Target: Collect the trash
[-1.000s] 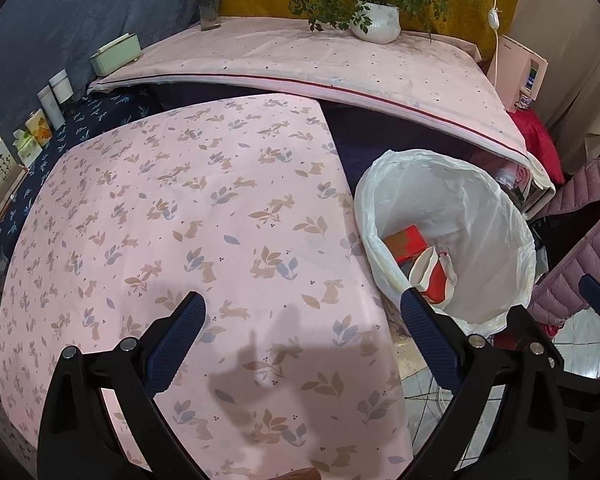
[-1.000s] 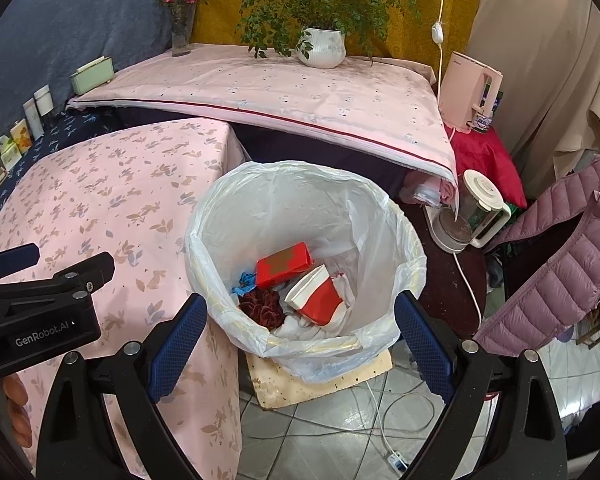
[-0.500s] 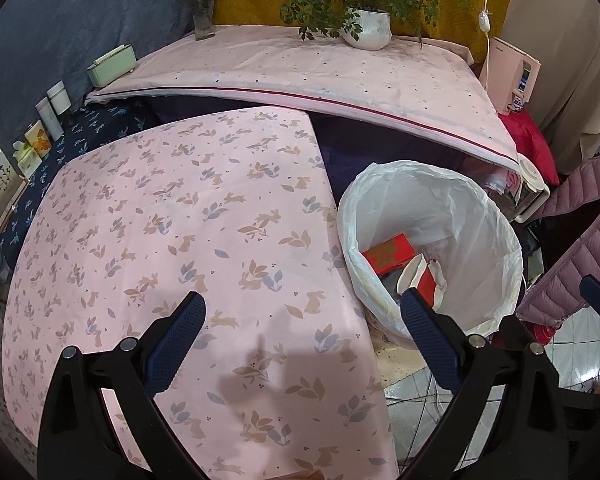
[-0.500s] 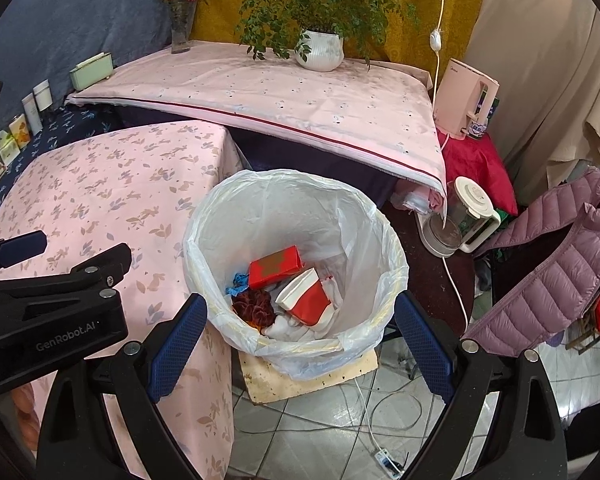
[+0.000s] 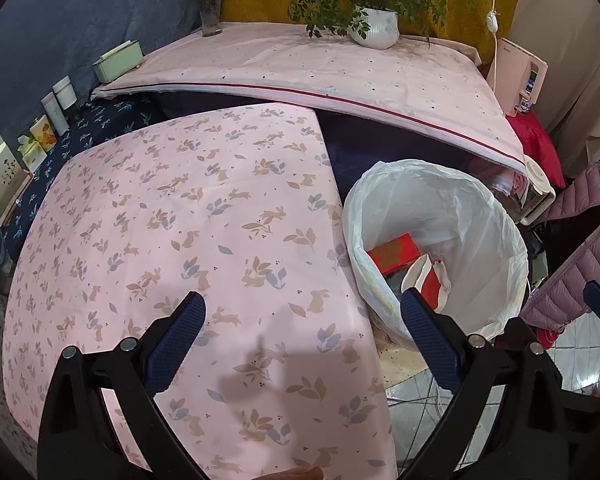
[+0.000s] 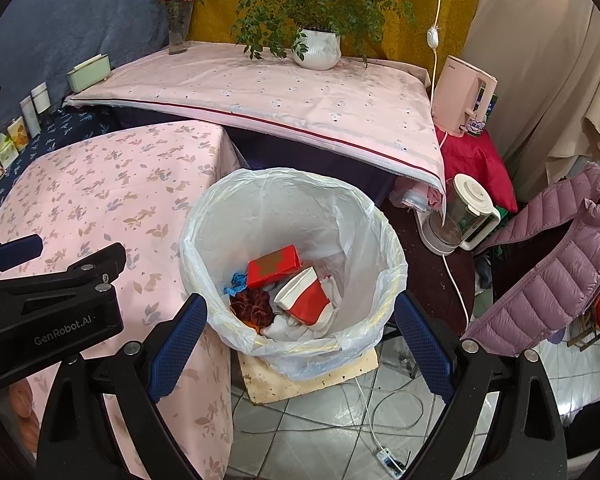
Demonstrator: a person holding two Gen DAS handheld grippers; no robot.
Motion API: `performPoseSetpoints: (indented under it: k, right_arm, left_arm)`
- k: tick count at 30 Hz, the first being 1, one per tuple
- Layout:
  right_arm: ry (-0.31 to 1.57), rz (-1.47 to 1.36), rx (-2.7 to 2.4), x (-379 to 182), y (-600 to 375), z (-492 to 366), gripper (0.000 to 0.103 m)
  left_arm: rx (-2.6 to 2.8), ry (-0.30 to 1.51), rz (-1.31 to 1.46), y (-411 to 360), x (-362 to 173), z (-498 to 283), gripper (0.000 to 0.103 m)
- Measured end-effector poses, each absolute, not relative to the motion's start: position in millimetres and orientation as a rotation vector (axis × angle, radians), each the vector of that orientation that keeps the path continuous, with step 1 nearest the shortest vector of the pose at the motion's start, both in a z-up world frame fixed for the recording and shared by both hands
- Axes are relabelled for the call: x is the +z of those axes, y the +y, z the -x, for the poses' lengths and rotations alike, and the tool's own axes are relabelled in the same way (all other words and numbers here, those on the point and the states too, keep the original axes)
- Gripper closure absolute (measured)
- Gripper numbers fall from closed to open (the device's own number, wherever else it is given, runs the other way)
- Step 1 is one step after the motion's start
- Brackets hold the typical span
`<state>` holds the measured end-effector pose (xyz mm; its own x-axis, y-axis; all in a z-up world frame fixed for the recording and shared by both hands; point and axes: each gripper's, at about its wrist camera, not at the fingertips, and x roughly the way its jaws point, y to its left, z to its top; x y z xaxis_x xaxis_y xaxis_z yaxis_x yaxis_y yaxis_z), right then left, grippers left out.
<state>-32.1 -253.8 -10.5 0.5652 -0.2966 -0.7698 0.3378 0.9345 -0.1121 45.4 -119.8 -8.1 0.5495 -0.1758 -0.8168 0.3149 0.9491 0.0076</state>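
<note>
A bin lined with a white plastic bag (image 6: 300, 200) stands on the floor beside the pink floral table (image 6: 100, 184). Inside lie a red box (image 6: 274, 269), a red and white paper cup (image 6: 306, 300), a dark red scrap, a blue scrap and white paper. My right gripper (image 6: 300, 344) is open and empty above the bin's near rim. My left gripper (image 5: 304, 340) is open and empty over the table's near right edge; the bin (image 5: 460, 208) is to its right, with the red box (image 5: 394, 254) and the cup (image 5: 426, 280) showing in it. The left gripper's body (image 6: 48, 308) shows at the left in the right wrist view.
A second pink-covered table (image 6: 280, 92) stands behind with a potted plant (image 6: 316, 48), a flower vase (image 6: 178, 24) and a green box (image 6: 89, 72). A pink kettle (image 6: 464, 96), a blender jug (image 6: 460, 216), a purple jacket (image 6: 560, 252) and floor cables (image 6: 364, 412) lie right.
Both grippers have drawn back and up a little, so the bin and table look slightly smaller and farther. Both stay open and empty. The trash in the bin has not moved.
</note>
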Motion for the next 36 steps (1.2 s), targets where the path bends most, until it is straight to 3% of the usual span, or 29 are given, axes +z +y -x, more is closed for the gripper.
performPoseSetpoints:
  k: [36]
  right_arm:
    - [0.907,-0.047,-0.364,-15.9,-249.9,32.3,0.012]
  left_arm:
    - [-0.276,0.961,-0.174,-118.8,-15.5,-41.5,0.010]
